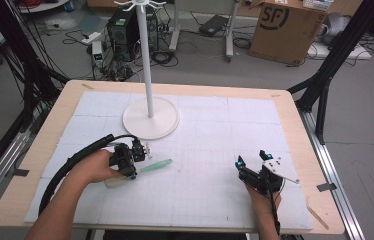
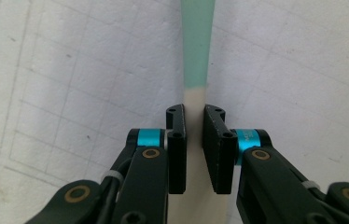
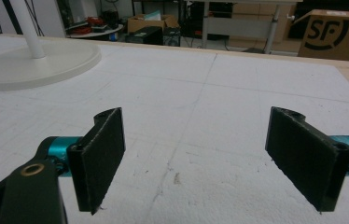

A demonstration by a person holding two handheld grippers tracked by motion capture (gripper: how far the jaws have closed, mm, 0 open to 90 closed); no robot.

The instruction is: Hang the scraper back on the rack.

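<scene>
Now left gripper [image 2: 194, 116] fingers pinch a flat cream-and-mint spatula [image 2: 197, 56]; right gripper [image 3: 210, 154] fingers gape.

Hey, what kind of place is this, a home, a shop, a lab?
Most likely a lab or workshop set up for recording. Cables and a computer tower lie on the floor, a cardboard shipping box stands behind, and the table sits among black frame legs.

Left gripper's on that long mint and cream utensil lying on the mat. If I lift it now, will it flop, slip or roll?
The utensil looks thin and flat, so it probably won't roll. The left gripper grips its narrow cream part with the mint end far out, so it may sag or pivot. It's likely light; its smooth surface could slip.
</scene>
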